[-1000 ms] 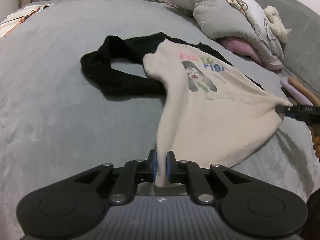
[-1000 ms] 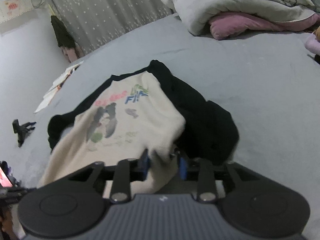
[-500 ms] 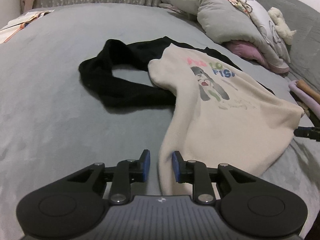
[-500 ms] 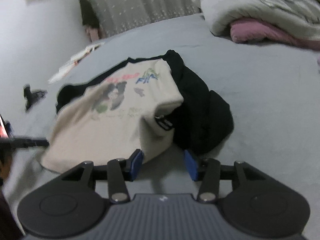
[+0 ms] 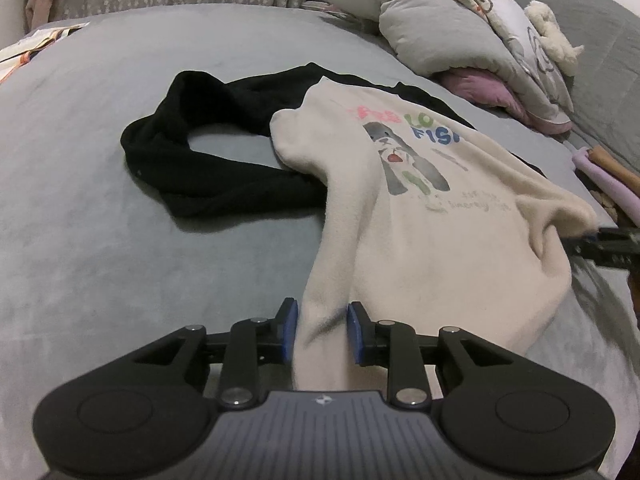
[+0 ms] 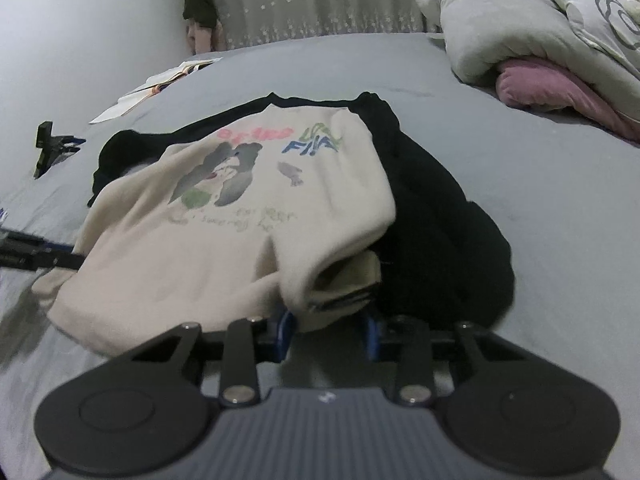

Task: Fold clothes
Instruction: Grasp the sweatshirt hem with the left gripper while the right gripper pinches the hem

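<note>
Centre frame, cream sweatshirt [image 5: 400,216] lies print-up across black garment [image 5: 208,168] on the grey bed [image 5: 80,220]. Left claw [image 5: 322,334] was clamped on the hem a second ago; now jaws apart, cloth slack between them. Right claw [image 6: 328,336] also apart around its corner, so shirt looks laid out for folding.

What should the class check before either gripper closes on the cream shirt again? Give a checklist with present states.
1. Left gripper open: ok.
2. Shirt cloth between its fingers: ok.
3. Right gripper open: ok.
4. Shirt corner between the right fingers: ok, bunched there.
5. Black garment out of the right grip: cannot tell, it lies right beside.
6. Shirt flat on the bed: not ok, rumpled.
</note>
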`<state>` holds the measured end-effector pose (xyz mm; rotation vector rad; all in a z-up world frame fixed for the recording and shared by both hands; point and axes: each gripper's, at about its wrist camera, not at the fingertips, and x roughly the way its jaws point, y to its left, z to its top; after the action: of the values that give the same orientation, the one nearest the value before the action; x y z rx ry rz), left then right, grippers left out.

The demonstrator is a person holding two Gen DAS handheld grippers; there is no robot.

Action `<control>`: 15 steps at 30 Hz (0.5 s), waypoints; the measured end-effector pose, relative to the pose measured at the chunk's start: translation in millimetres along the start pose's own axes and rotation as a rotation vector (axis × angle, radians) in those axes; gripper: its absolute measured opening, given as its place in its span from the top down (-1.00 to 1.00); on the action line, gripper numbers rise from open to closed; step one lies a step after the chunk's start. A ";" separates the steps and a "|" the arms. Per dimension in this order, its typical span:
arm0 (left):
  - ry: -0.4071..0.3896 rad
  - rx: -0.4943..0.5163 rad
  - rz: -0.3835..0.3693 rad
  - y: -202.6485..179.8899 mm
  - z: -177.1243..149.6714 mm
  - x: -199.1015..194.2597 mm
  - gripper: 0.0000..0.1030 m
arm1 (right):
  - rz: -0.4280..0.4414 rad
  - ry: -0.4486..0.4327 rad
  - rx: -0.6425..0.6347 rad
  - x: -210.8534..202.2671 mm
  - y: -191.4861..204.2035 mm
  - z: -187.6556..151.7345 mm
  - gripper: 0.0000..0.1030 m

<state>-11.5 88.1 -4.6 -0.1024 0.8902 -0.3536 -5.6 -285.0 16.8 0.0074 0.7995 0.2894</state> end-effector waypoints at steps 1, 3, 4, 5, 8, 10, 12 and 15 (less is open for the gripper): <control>-0.001 0.005 0.001 -0.6 -0.8 -0.1 0.52 | -0.005 -0.002 0.002 2.9 0.8 1.3 0.31; -0.003 0.011 0.003 -1.4 -2.2 -0.8 0.52 | -0.021 -0.015 -0.006 8.8 1.8 4.4 0.25; -0.004 0.013 0.003 -1.6 -2.8 -1.1 0.52 | -0.034 -0.016 -0.020 8.8 4.0 5.5 0.20; -0.004 0.016 0.003 -1.7 -3.2 -1.5 0.52 | -0.048 -0.016 -0.035 8.9 6.1 6.7 0.18; 0.000 0.023 0.002 -1.3 -3.9 -3.0 0.52 | -0.066 -0.035 -0.098 0.9 8.4 5.2 0.14; 0.006 0.025 -0.001 -1.2 -4.1 -4.1 0.52 | -0.073 -0.052 -0.146 -6.6 8.7 3.0 0.06; 0.015 0.024 -0.005 -0.9 -4.1 -5.4 0.52 | -0.079 -0.068 -0.193 -14.0 9.1 0.7 0.06; 0.028 0.023 -0.018 0.0 -5.8 -8.0 0.53 | -0.088 -0.093 -0.264 -25.3 9.7 -2.6 0.06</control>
<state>-20.7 91.2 -2.3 -0.0846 0.9132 -0.3822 -26.6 -282.5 33.9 -0.2601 0.6625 0.3069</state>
